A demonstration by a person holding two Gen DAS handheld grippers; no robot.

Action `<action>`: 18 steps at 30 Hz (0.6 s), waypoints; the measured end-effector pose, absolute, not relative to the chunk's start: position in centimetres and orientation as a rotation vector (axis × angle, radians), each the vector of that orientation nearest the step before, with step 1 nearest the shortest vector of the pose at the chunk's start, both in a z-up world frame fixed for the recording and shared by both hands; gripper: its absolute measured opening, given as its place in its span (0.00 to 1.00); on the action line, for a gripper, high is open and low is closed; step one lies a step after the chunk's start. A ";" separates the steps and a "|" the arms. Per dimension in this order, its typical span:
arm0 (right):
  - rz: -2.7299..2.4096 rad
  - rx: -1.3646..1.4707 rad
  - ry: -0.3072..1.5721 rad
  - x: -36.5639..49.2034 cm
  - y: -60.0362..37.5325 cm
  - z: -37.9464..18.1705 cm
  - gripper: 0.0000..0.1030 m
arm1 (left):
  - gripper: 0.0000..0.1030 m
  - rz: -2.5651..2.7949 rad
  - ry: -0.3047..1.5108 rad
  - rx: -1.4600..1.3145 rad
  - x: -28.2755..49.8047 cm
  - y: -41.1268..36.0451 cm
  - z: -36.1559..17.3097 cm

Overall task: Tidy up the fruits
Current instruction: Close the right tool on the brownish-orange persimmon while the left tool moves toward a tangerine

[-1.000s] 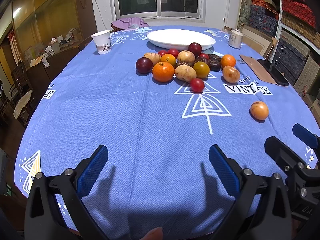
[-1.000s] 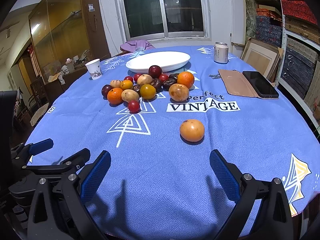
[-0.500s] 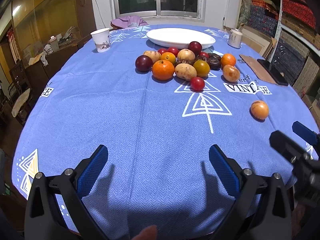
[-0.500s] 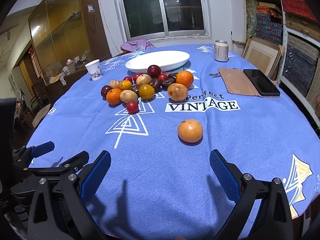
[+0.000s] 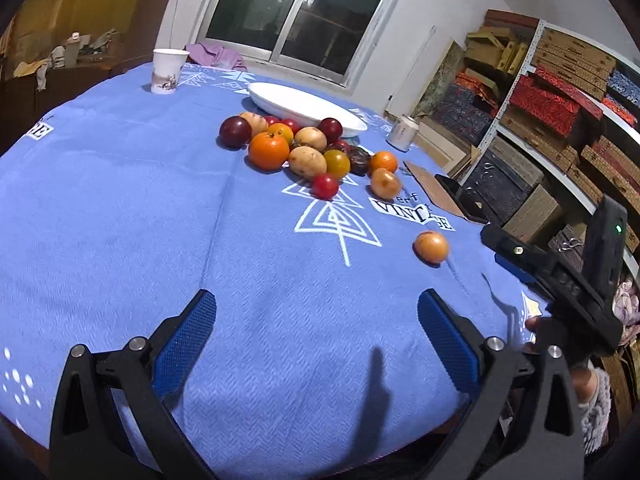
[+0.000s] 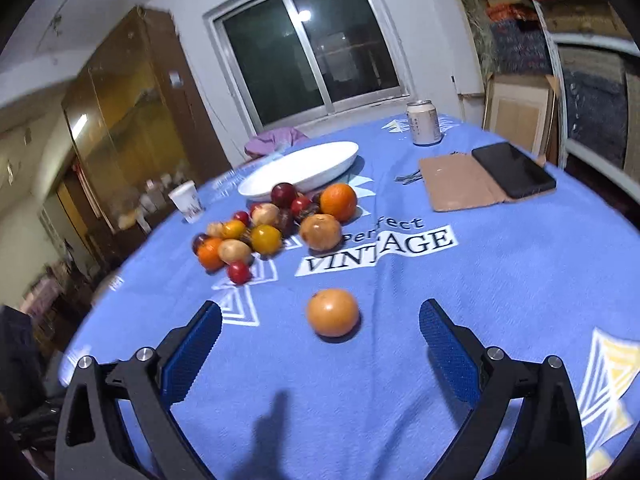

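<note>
You have one lone orange fruit point(image 6: 332, 312) resting on the blue cloth, well apart from the main cluster point(image 6: 272, 228). That cluster holds oranges, dark red plums, small red fruits, tan oval ones and a yellow-green one, mostly touching, just beside the empty white oval plate point(image 6: 304, 168).

indoor lamp light from above, fairly bright, reflected as a white spot in the dark window point(image 6: 305, 14). soft gripper shadows fall on the near tablecloth point(image 5: 120, 216). right wrist view is motion-blurred, worst at far left; both views bend strongly and darken at the edges.
</note>
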State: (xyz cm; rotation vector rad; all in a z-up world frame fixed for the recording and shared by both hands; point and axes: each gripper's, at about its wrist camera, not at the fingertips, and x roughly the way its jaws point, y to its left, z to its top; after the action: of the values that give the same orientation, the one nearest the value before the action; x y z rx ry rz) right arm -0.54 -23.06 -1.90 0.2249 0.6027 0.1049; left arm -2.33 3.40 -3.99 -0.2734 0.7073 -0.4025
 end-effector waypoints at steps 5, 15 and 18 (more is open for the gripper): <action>0.150 0.054 0.694 1.7 -21.9 -1.9 0.97 | 0.96 -0.526 0.668 -0.247 -3.8 2.0 -3.5; 0.267 -0.017 0.778 4.7 -21.2 -2.3 0.97 | 0.96 -0.401 0.721 -0.109 1.8 3.6 -0.7; 0.284 -0.028 0.795 5.5 -20.9 -2.2 0.96 | 0.96 -0.439 0.779 -0.083 5.0 4.1 -0.2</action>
State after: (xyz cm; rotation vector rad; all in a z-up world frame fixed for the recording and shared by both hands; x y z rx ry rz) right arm 5.53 -20.94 -2.22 -0.0276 0.7952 0.2839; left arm 5.03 4.05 -0.21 -0.0832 0.7787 -0.4393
